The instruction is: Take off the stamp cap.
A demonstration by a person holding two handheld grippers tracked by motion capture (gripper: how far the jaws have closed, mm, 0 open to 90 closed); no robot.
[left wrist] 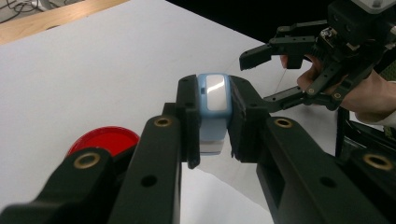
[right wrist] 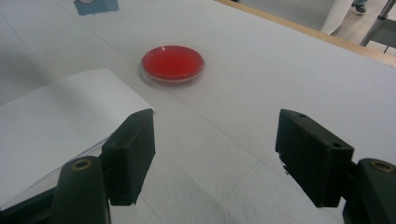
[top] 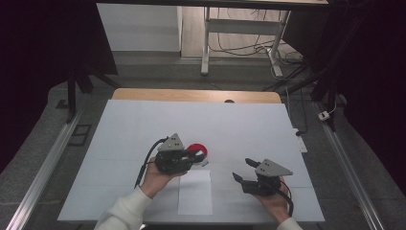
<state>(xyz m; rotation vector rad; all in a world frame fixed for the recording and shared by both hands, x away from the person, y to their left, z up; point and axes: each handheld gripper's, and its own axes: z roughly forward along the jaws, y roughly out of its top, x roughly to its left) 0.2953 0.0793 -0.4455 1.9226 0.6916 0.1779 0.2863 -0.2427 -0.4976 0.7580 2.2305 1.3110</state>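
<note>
Left gripper held low over surface, jaws clenched on blue block beside red dish. Right gripper level, apart, jaws released, nothing between.

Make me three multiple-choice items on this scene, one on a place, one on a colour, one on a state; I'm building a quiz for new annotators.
1. Where does the round dish lie?
A. on the sheet of paper
B. on the white table cover, beside the sheet of paper
C. between the right gripper's jaws

2. What colour is the small block in the left gripper?
A. light blue
B. green
C. yellow

3. How do the right gripper's jaws stand?
A. shut on the dish
B. shut on the paper
C. open, with nothing between them

Answers:
1 B: the right gripper view shows the dish on the table cover, clear of the sheet of paper.
2 A: the left gripper view shows a light blue block clamped.
3 C: only table cover shows in the wide gap.
</note>
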